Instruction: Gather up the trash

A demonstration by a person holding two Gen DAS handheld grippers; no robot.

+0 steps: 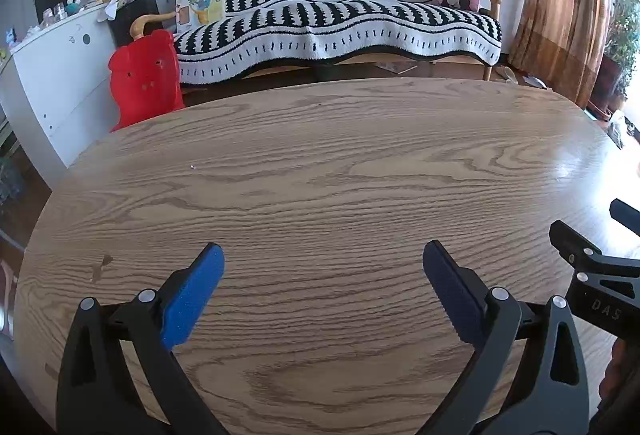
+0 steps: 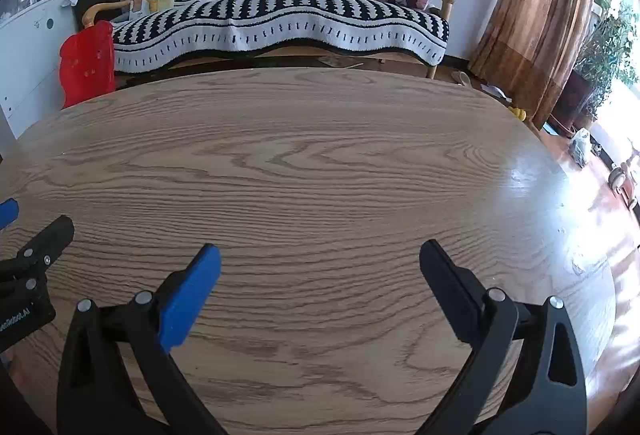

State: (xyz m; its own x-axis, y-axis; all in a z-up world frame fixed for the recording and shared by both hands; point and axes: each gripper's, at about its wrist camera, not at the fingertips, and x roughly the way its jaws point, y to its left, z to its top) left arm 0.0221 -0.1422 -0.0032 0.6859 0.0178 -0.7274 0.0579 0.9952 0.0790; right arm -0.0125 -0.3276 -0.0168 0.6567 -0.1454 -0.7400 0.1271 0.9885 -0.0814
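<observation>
Wood-grain table under wide-jawed left gripper, "DAS"-lettered right gripper

Both views are bright with daylight entering from the right of the frame, where the window area beside the curtain is blown out to white. A glossy glare patch lies on the right part of the wooden table, also seen at the right of the left wrist view. Shadows on the tabletop are soft and faint. Strong fisheye distortion bows the table edge and the sofa, and black vignetting fills the corners. Focus is sharp centrally, softer at the edges.
</observation>
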